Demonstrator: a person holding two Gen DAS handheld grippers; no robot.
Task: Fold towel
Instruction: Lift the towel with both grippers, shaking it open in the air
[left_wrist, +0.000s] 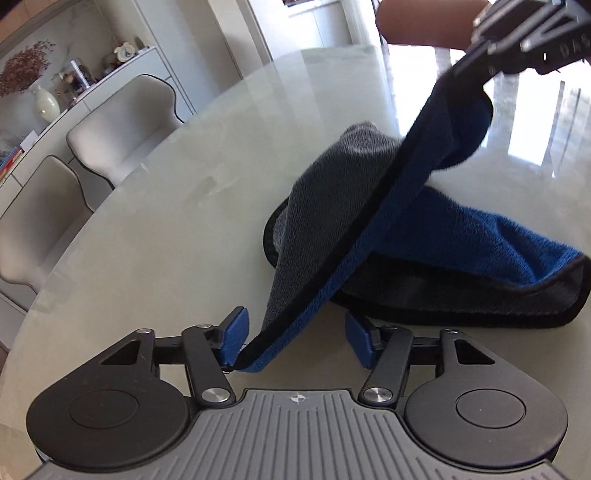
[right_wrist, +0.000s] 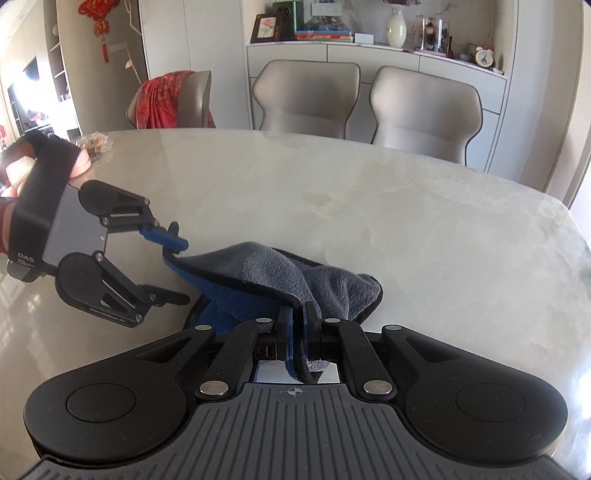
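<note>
A towel (left_wrist: 461, 236), blue on one side, grey on the other and trimmed in black, lies partly bunched on the pale marble table (left_wrist: 166, 184). One trimmed edge is stretched up between both grippers. My left gripper (left_wrist: 295, 315) stands open around the near corner, which touches only the left pad (left_wrist: 232, 339). At the top right my right gripper (left_wrist: 476, 59) pinches the far end of that edge. In the right wrist view my right gripper (right_wrist: 298, 314) is shut on the towel (right_wrist: 266, 269), while the left gripper (right_wrist: 184, 269) has the corner between its parted fingers.
Two beige chairs (right_wrist: 306, 99) (right_wrist: 424, 110) stand at the table's far side, before a sideboard with a white vase (right_wrist: 397, 26). A red cloth (right_wrist: 166, 99) hangs over a third chair. A small dish of snacks (right_wrist: 92, 142) sits at the far left edge.
</note>
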